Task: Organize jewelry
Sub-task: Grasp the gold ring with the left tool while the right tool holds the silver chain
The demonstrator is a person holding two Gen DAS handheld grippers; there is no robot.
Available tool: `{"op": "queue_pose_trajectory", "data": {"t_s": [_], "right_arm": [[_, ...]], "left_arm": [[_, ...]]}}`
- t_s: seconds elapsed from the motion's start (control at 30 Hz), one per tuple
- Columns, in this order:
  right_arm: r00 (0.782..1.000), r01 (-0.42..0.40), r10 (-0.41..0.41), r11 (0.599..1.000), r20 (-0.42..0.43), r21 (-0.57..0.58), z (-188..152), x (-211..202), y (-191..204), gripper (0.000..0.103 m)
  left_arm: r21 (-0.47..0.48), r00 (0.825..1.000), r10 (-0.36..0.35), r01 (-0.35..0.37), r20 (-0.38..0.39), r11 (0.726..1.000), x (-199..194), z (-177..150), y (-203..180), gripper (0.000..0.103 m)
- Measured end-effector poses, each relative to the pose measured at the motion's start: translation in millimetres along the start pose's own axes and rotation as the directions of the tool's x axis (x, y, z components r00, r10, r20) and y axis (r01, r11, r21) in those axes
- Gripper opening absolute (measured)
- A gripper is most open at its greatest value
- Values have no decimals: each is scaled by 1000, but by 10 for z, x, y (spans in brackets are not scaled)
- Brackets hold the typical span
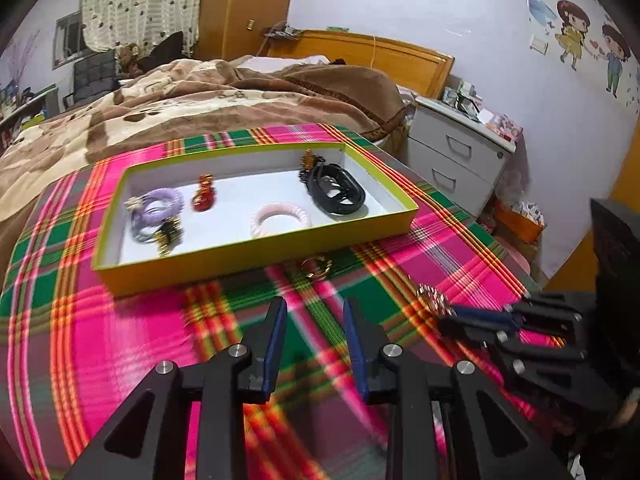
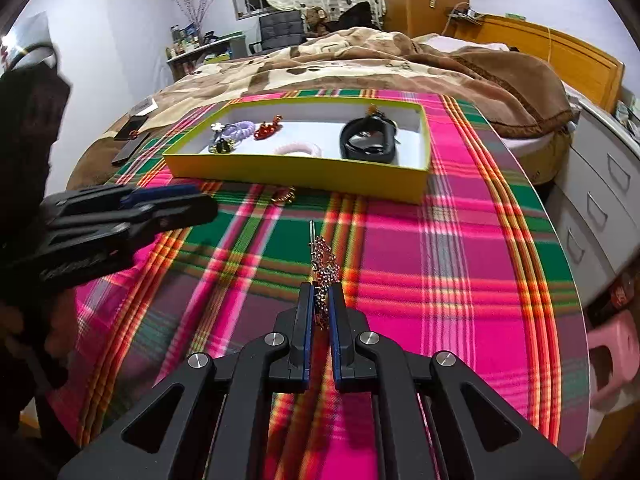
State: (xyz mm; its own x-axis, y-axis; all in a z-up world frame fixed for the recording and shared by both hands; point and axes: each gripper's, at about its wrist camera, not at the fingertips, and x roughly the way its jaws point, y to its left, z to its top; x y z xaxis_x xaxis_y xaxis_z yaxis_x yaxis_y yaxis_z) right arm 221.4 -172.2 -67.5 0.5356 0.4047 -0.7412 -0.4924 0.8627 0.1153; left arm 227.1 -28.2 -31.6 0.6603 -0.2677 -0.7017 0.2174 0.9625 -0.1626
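Landmark: the shallow yellow cardboard tray (image 2: 296, 178) w/ white floor, on the plaid cloth. Just in front of its near wall, left of centre, lies a small gold-and-red ring-like trinket (image 2: 285, 195) (too blurred to name). The left gripper (image 1: 315, 312) hovers nearer the camera, jaws spread, nothing between. Further right, well short of the tray, the right gripper (image 2: 320, 300) is clamped on a sparkly rhinestone hairpin (image 2: 325, 264). Probably light, stiff, stones fragile; best pinched low on the bar.
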Motion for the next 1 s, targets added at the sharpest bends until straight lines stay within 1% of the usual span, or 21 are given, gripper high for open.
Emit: {"op": "queue_pose_trajectory", "data": {"t_s": [0.17,0.3,0.43,0.57,0.6,0.63,0.7,0.73,0.77,0.9,1.0], "right_arm": [[1000,6,-6,1000,6,25,-44,-49,-94,7],[1000,7,-8,999,12,38,-53,-83,-159,7],[1000,6,-7,999,18,44,-51,-97,-202,7],[1000,6,-7,999,19,53,-49,-82,-225,7],[1000,7,-8,999,19,53,-47,-81,-228,7],[1000,7,-8,999,20,54,-46,-84,-225,7],[1000,7,-8,998,23,55,-45,-93,-215,7],[1000,8,-9,998,25,56,-42,-105,-208,7],[1000,9,-11,998,27,56,-39,-116,-204,7],[999,16,-18,998,34,57,-24,-147,-200,7],[999,20,-22,998,35,55,-28,-161,-177,7]], "left_arm": [[20,999,22,-21,-39,1000,287,141,-91,29],[28,996,64,-63,-67,998,478,204,-125,29],[23,991,87,-85,-104,996,599,215,-126,29],[54,988,116,-110,-106,992,618,213,-176,28],[58,987,124,-118,-106,991,621,213,-184,27],[59,987,125,-119,-106,991,618,213,-187,19],[54,988,117,-111,-105,992,608,215,-187,17],[52,988,112,-107,-102,993,591,211,-184,13],[53,990,100,-95,-97,994,568,202,-183,1],[57,990,89,-83,-108,995,536,149,-179,0],[41,992,80,-76,-97,996,483,137,-132,0]]}}
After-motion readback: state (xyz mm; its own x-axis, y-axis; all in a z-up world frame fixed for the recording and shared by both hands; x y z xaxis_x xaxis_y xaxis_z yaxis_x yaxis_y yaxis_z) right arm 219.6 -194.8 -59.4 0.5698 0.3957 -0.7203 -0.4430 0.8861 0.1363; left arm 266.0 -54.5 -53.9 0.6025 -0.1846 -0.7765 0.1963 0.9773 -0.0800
